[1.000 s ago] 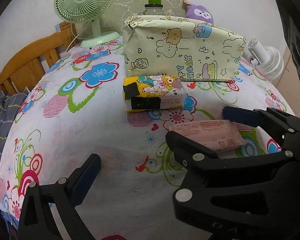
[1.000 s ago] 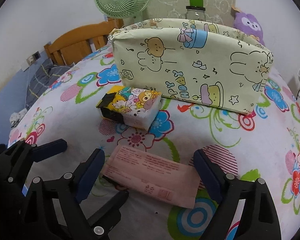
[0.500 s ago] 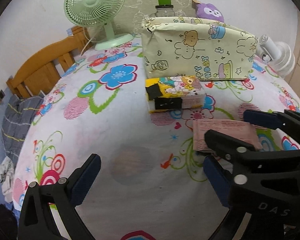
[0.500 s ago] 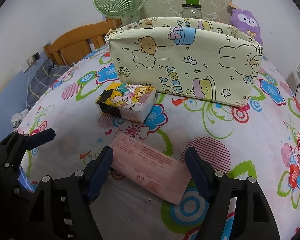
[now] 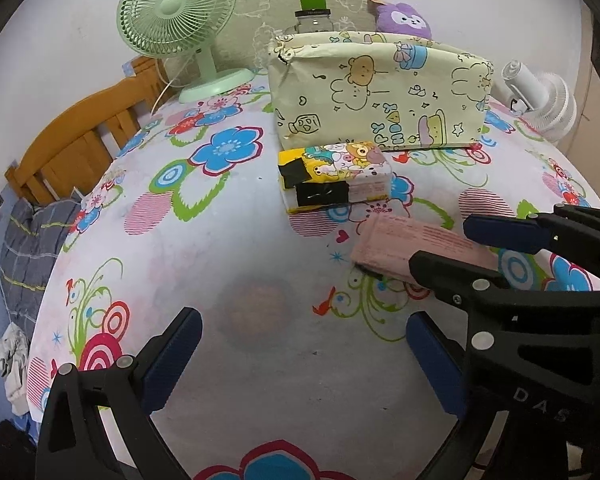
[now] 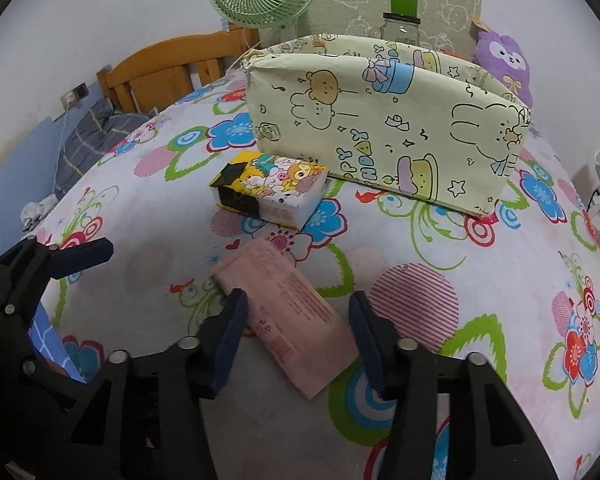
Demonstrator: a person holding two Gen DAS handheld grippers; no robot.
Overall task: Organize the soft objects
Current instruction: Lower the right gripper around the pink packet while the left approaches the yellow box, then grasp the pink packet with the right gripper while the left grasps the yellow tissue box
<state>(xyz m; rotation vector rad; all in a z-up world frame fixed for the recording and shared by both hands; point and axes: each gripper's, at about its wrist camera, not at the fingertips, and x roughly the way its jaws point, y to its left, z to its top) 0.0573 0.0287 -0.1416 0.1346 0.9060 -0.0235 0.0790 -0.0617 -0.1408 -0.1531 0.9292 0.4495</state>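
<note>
Right claw (image 6: 296,332) closing around pink tissue pack (image 6: 288,312).

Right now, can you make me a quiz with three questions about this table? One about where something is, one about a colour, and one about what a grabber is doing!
1. Where is the cartoon tissue pack?
A. in front of the cream box
B. inside the box
C. under the fan

2. What colour is the flat pack nearest the grippers?
A. blue
B. pink
C. green

3. What is the left gripper doing?
A. squeezing the pink pack
B. holding the fan
C. open with nothing between its fingers

Answers:
1. A, it lies on the flowered cloth just in front of the box wall.
2. B, its wrapper is pale pink.
3. C, only bare cloth shows between its blue pads. The right gripper has been closing around the pink pack.
</note>
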